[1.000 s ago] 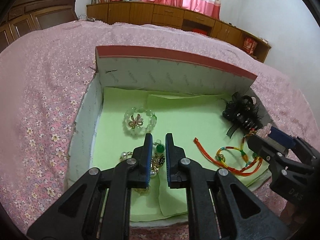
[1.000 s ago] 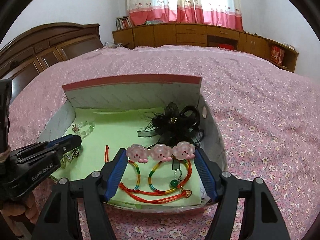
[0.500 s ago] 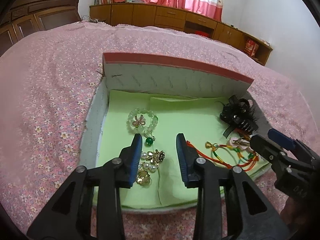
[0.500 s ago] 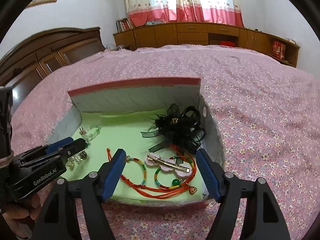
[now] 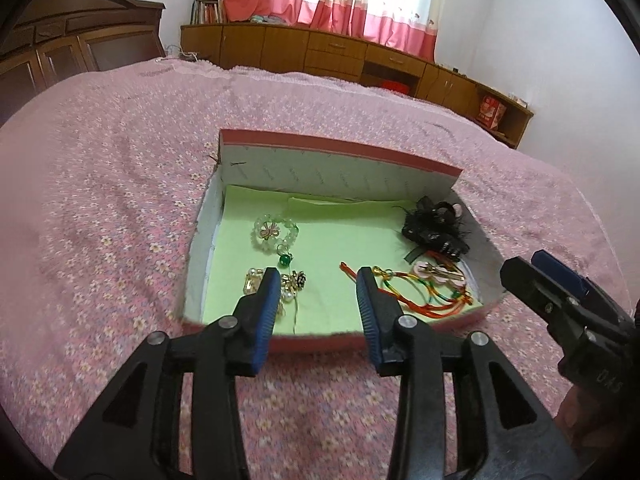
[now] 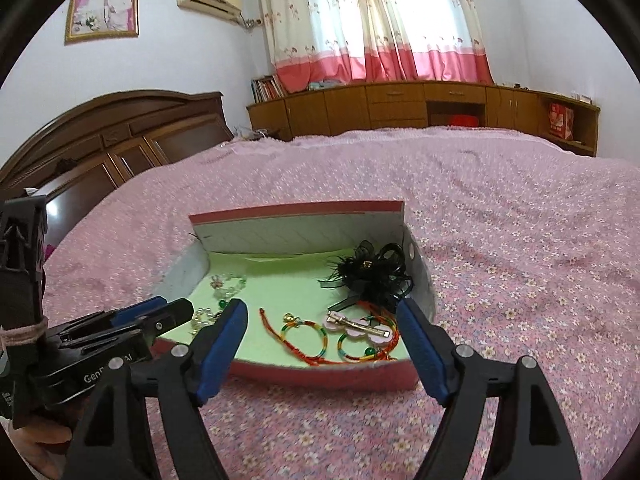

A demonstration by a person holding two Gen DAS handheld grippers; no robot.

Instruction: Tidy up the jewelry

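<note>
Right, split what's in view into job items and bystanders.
Job: box, bead bracelet, brooches, cord bracelets, pink hair clip, black hair flower.
Bystanders: bedspread, curtains, cabinets, wedding photo.

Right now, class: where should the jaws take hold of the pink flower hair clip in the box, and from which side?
Grip the pink flower hair clip across its narrow width, coming from above: it lies flat, metal bar up, on the colored cords, with the box wall near.

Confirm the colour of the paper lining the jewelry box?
Light green paper lining; clearest in the left wrist view.
</note>
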